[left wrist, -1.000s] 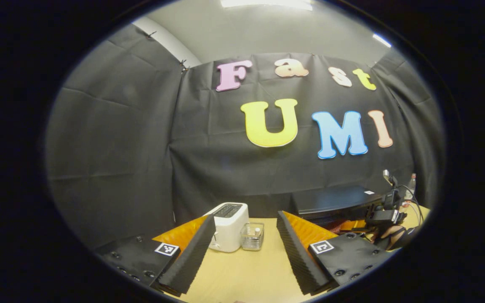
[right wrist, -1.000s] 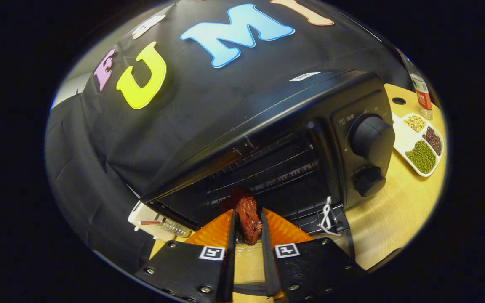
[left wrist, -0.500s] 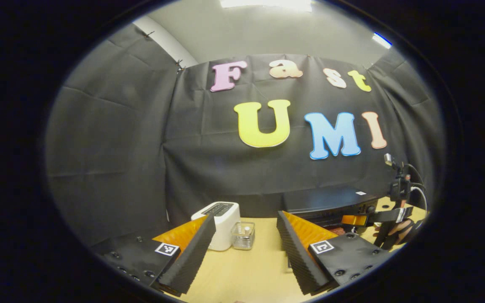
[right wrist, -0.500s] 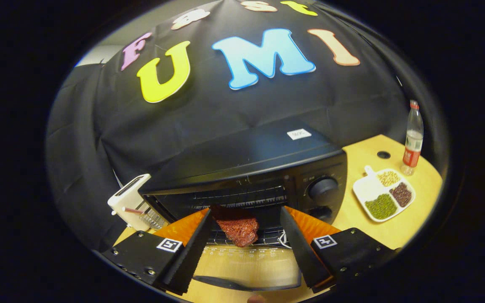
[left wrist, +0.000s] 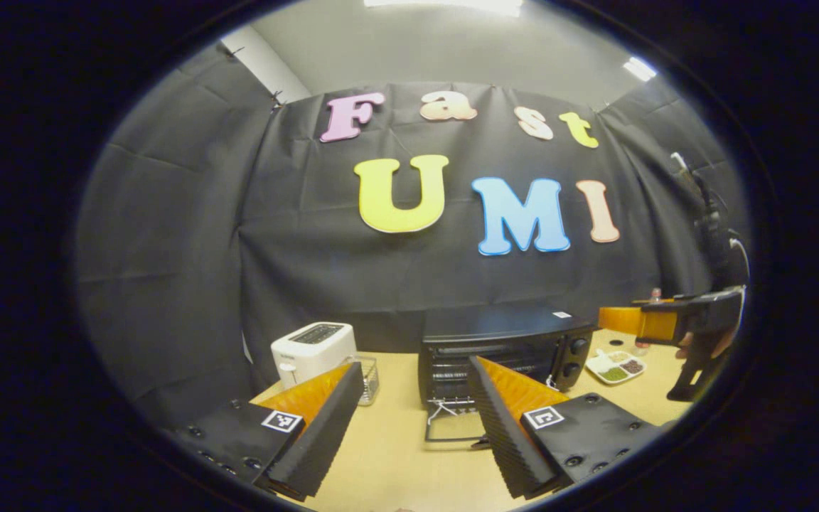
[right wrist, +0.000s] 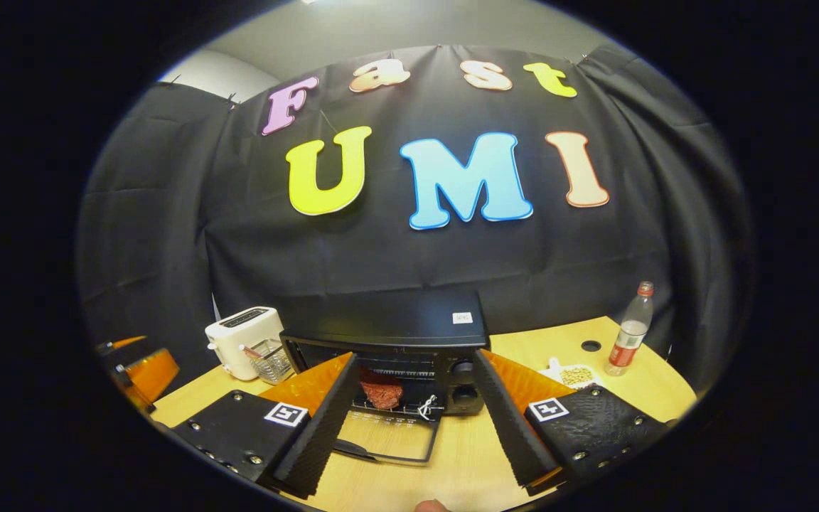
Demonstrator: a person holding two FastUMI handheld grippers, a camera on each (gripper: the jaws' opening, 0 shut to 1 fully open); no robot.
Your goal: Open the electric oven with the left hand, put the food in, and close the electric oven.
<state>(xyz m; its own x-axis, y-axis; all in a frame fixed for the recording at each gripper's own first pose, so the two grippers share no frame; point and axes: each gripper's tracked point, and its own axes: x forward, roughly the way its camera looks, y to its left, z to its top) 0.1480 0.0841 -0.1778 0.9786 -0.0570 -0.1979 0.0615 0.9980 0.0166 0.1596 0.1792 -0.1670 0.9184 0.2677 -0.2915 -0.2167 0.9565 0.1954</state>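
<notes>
While the left gripper view shows the left gripper (left wrist: 415,398) wide apart and empty, the electric oven (left wrist: 500,352) just ahead with its door down, the right gripper view shows the right gripper (right wrist: 415,398) likewise spread and empty, with the food (right wrist: 381,393) on the oven's rack just beyond its fingertips.

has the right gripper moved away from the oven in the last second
Yes. The right gripper has backed away from the oven, leaving the meat inside.
</notes>
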